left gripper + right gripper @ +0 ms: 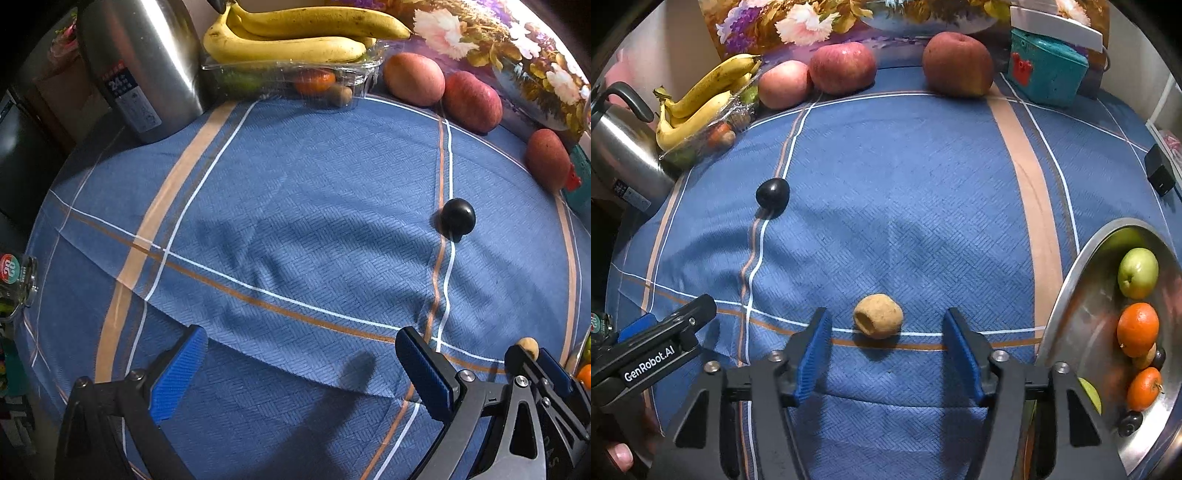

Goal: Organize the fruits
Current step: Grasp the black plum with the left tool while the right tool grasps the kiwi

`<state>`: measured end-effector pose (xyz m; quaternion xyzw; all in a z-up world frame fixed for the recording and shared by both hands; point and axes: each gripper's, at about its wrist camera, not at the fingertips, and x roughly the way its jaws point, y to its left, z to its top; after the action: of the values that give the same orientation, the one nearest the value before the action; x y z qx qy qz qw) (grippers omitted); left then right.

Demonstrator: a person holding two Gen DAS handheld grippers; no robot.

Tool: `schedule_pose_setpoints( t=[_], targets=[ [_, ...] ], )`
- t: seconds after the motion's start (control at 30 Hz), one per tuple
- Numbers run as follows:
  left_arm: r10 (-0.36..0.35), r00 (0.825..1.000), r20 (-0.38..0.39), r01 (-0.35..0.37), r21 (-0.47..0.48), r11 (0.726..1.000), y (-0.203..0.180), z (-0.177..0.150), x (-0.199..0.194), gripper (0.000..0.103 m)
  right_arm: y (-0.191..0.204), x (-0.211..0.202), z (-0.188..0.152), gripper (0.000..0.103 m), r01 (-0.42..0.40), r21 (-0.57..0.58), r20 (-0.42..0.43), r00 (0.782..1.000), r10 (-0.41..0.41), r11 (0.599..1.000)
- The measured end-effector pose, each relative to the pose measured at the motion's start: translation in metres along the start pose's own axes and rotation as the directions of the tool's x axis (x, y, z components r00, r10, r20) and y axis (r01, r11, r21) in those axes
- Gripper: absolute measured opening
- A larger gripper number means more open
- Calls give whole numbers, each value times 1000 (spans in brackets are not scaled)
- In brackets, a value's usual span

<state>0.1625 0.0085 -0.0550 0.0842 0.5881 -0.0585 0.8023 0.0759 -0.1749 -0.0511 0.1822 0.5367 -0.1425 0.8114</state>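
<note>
A small brown fruit (878, 320) lies on the blue cloth (905, 184) between the blue pads of my right gripper (886, 326), just ahead of the tips. The pads stand apart from it on both sides, so the gripper is open. A black plum (457, 220) rests alone on the cloth, farther out and to the right of my left gripper (301, 334). That gripper hangs wide open over bare cloth with nothing between its fingers. A metal bowl (1071, 295) at the right holds a green apple (1137, 272), oranges (1138, 328) and dark plums.
Bananas (295, 40) lie on a clear tray (291, 75) of small fruit at the back left, next to a steel kettle (147, 62). Three red apples (842, 66) line the back edge. A teal box (1047, 72) and a black cube (1160, 174) sit at the right.
</note>
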Motion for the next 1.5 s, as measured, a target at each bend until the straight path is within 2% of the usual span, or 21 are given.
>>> schedule_pose_setpoints(
  t=[0.03,0.13,0.2,0.37,0.53,0.63,1.13,1.33,1.5],
  targets=[
    [-2,1000,2,2,1,1000,0,0,-1,103,0,0,0,53,-3,-2,1,1000,3,1000],
    [-12,1000,7,12,-2,1000,0,1,-4,103,0,0,0,50,-9,-7,5,1000,9,1000],
    [-19,1000,13,19,-5,1000,1,1,-7,103,1,2,1,43,-9,-9,6,1000,9,1000],
    [-29,999,22,29,-7,1000,2,5,-14,103,4,6,3,37,-2,-21,10,1000,2,1000],
    [-33,999,21,33,-6,999,4,8,-16,103,4,7,5,36,0,-25,11,1000,1,1000],
    [-32,999,21,32,-2,999,2,9,-17,103,4,8,6,29,2,-26,15,1000,-2,1000],
    [-71,997,27,72,-2,997,-7,6,-16,103,-11,-1,12,28,-56,25,29,998,56,998],
    [-145,989,12,145,7,989,-19,8,-14,103,-22,-5,18,28,-47,52,44,998,45,998],
    [-159,987,13,159,27,987,-31,15,-14,103,-30,-9,24,28,-37,65,63,997,33,997]
  ],
)
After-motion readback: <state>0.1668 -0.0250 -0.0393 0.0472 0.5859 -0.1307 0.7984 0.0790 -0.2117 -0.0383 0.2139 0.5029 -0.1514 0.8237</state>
